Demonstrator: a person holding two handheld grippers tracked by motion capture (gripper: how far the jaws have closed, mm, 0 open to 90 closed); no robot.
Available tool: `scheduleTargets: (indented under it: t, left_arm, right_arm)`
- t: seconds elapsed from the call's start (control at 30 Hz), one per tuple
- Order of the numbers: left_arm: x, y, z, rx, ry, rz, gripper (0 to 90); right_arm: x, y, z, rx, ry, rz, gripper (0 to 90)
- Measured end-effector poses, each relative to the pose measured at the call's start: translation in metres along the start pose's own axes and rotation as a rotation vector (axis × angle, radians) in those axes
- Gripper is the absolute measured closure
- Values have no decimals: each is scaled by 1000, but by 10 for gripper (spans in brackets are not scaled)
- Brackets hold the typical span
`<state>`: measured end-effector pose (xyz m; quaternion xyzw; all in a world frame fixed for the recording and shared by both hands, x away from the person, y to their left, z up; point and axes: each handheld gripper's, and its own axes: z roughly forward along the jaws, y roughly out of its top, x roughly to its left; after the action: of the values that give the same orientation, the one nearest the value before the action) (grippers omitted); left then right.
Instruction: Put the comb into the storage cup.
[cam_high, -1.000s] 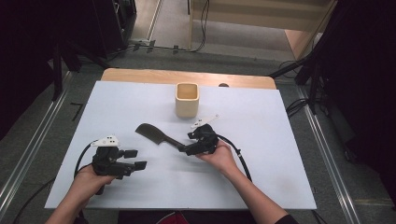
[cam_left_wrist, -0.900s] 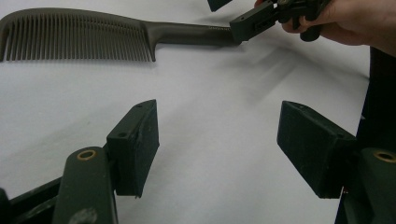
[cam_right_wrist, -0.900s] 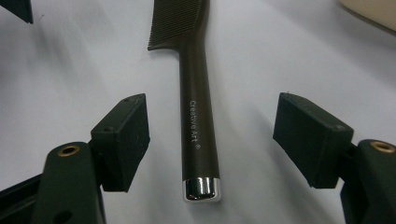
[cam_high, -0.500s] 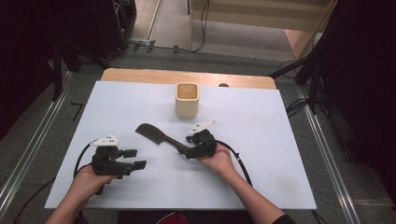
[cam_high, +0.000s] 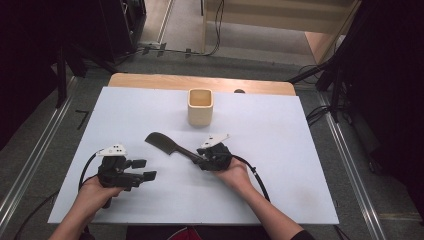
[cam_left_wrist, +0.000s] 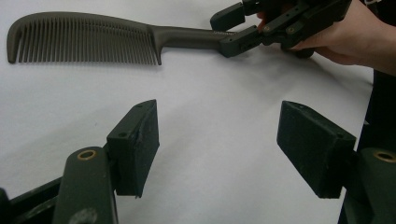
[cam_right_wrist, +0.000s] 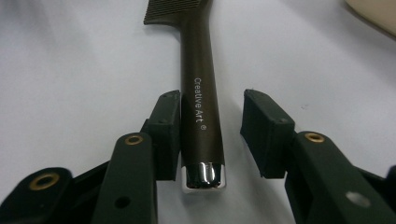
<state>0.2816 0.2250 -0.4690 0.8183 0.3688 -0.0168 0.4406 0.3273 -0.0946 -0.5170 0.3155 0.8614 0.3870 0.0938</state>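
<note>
White paper covers the worktop (cam_high: 280, 150). At left, the left gripper (cam_high: 142, 170) rests with fingers (cam_left_wrist: 135, 140) wide apart and empty. Ahead of them lies a dark comb (cam_high: 167, 144), teeth away from the right gripper (cam_high: 200, 161). Its fingers (cam_right_wrist: 166, 130) have just been closing around the handle; one touches it, the other stands off. "Creative Art" is printed on the handle. Beyond sits a beige cup (cam_high: 200, 106). The grasp looks half made; next, likely squeeze fully, then lift.
</note>
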Motion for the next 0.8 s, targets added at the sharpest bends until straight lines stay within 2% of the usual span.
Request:
scheduleTargets:
  t: [0.2, 0.4, 0.6, 0.7, 0.8]
  left_arm:
    - [0, 0, 1, 2, -1, -4, 308]
    - [-1, 1, 1, 7, -6, -8, 309]
    - [0, 1, 1, 0, -11, -12, 308]
    - [1, 0, 1, -7, -16, -28, 309]
    - [1, 0, 1, -13, -15, -35, 308]
  right_arm:
    - [2, -2, 0, -9, -19, -23, 656]
    - [4, -2, 0, -13, -7, -54, 692]
    - [3, -2, 0, -14, 5, -35, 699]
    - [2, -2, -1, -13, 11, -31, 701]
    - [0, -2, -1, -18, 27, 0, 701]
